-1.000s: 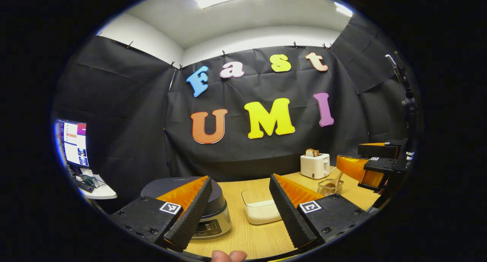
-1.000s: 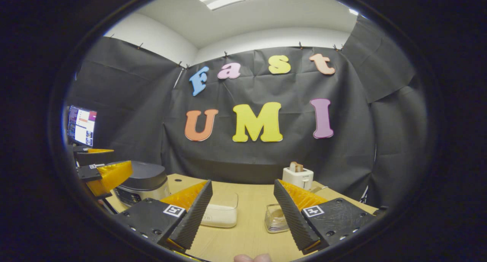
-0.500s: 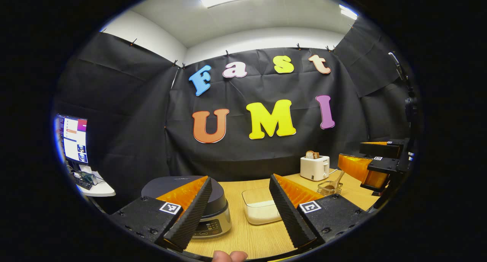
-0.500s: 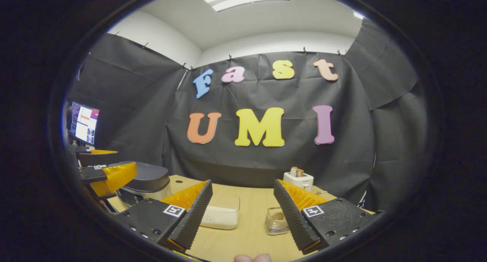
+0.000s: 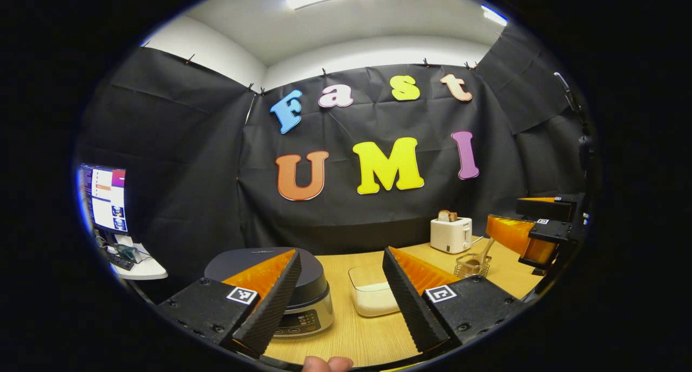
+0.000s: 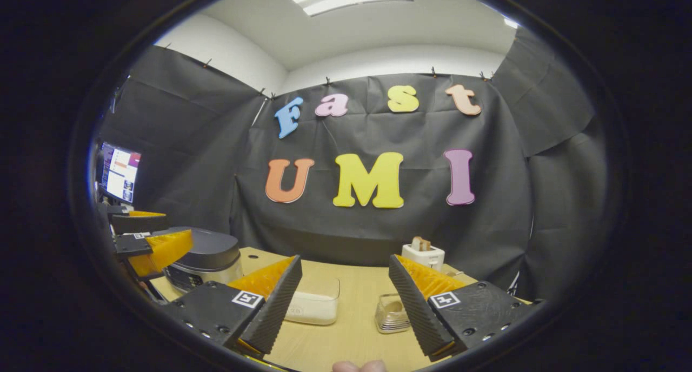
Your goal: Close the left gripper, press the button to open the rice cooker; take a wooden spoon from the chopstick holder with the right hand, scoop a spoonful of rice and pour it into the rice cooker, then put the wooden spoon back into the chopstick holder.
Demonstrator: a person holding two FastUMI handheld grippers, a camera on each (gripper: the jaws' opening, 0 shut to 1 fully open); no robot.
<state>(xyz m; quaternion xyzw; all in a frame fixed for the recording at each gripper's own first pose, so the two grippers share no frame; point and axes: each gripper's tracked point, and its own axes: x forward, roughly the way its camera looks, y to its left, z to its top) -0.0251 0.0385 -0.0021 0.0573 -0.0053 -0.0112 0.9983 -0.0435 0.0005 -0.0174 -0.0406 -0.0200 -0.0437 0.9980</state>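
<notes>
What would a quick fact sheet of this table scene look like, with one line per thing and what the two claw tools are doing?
left gripper: open, holding nothing, above the table's near edge
right gripper: open, holding nothing
rice cooker: lid down, at the table's left end
rice container: clear tub with white rice, right of the cooker
chopstick holder: wire basket, wooden spoon standing in it
toaster: white, bread in its slot, at the back
table: light wood
monitor: lit, far left

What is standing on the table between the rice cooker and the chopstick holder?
A clear container of rice stands between the rice cooker and the chopstick holder, as the left gripper view shows; bare table lies around it.
</notes>
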